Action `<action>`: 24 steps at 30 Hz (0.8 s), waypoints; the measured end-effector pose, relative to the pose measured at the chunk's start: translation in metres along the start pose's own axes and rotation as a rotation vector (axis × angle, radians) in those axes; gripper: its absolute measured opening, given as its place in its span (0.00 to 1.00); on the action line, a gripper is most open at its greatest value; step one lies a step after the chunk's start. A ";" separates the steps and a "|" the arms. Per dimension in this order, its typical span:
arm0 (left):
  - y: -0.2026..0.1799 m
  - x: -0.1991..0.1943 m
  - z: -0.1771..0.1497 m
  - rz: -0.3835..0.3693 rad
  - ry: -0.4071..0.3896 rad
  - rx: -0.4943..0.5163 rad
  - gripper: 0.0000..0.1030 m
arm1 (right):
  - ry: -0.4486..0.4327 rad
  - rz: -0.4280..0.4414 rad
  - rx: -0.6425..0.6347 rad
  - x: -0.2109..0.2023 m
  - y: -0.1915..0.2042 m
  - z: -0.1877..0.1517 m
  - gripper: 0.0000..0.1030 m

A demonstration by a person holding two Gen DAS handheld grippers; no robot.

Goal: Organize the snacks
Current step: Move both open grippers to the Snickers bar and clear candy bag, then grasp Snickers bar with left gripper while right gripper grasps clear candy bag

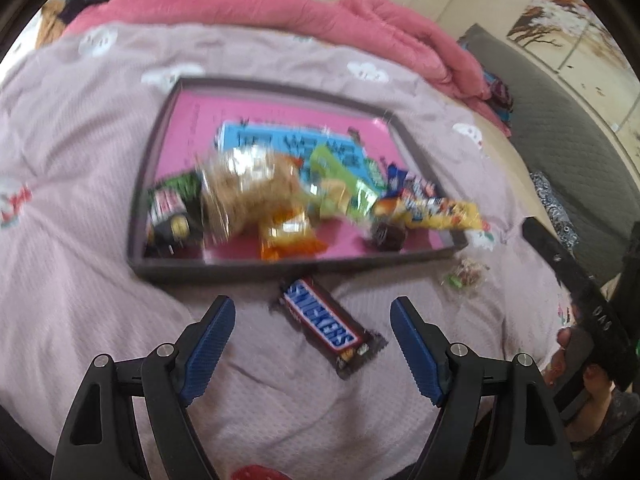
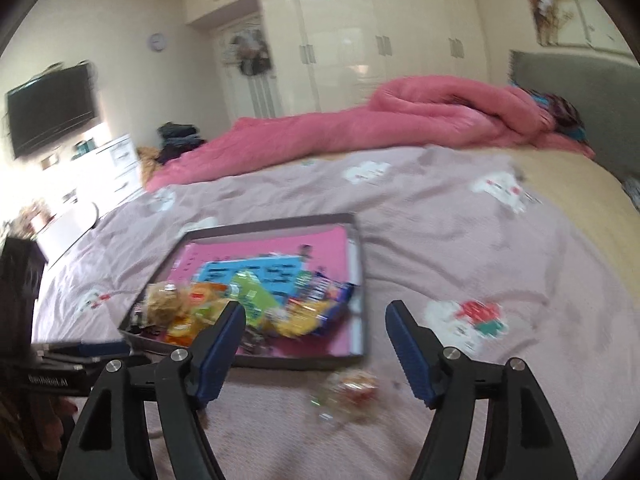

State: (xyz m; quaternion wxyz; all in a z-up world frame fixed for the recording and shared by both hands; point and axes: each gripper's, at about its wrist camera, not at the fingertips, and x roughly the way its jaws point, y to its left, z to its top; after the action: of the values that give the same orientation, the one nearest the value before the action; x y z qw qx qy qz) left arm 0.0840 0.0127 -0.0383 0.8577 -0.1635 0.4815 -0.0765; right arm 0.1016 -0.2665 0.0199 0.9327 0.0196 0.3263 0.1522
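Observation:
A dark-rimmed tray [image 1: 224, 270] with a pink floor lies on the bed and holds a pile of snack packets [image 1: 280, 188]. A Snickers bar [image 1: 326, 326] lies on the bedspread just in front of the tray, between the fingers of my open, empty left gripper [image 1: 312, 314]. A small clear packet [image 1: 466, 276] lies right of it. In the right wrist view my right gripper [image 2: 314, 320] is open and empty above the tray's [image 2: 280, 360] near edge, with the clear packet [image 2: 346, 394] between its fingers, lower down. The snack pile [image 2: 256, 300] shows there too.
The bed has a mauve bedspread [image 1: 80, 208] with a rolled pink blanket [image 2: 400, 120] at its far side and a grey headboard [image 2: 576, 92] on the right. The right gripper's body and the hand holding it [image 1: 580, 320] show at the left view's right edge.

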 end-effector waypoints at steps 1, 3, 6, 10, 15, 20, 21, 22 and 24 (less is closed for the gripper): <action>0.000 0.005 -0.003 0.006 0.016 -0.014 0.79 | 0.011 -0.009 0.020 0.000 -0.006 -0.002 0.71; 0.000 0.010 -0.005 0.013 0.033 -0.029 0.79 | 0.039 -0.007 0.046 0.002 -0.015 -0.005 0.71; -0.001 0.017 -0.006 0.034 0.049 -0.053 0.79 | 0.111 -0.031 0.044 0.011 -0.021 -0.015 0.71; -0.002 0.028 -0.006 0.065 0.065 -0.091 0.79 | 0.186 0.004 0.061 0.025 -0.023 -0.026 0.71; -0.007 0.041 -0.006 0.111 0.084 -0.107 0.79 | 0.246 -0.012 0.015 0.045 -0.016 -0.032 0.71; -0.013 0.053 -0.004 0.176 0.085 -0.107 0.79 | 0.288 -0.014 -0.001 0.062 -0.014 -0.035 0.71; -0.014 0.055 -0.003 0.188 0.086 -0.106 0.79 | 0.302 -0.015 -0.009 0.067 -0.013 -0.037 0.71; -0.015 0.057 -0.003 0.200 0.088 -0.106 0.79 | 0.307 -0.016 -0.016 0.070 -0.012 -0.038 0.71; -0.018 0.061 -0.002 0.226 0.086 -0.100 0.79 | 0.310 -0.012 -0.032 0.074 -0.009 -0.039 0.71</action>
State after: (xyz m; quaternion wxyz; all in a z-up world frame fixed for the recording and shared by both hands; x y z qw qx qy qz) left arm 0.1149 -0.0224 -0.0817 0.8300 -0.1475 0.5365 0.0377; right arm 0.1347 -0.2554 -0.0568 0.8722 -0.0209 0.4643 0.1528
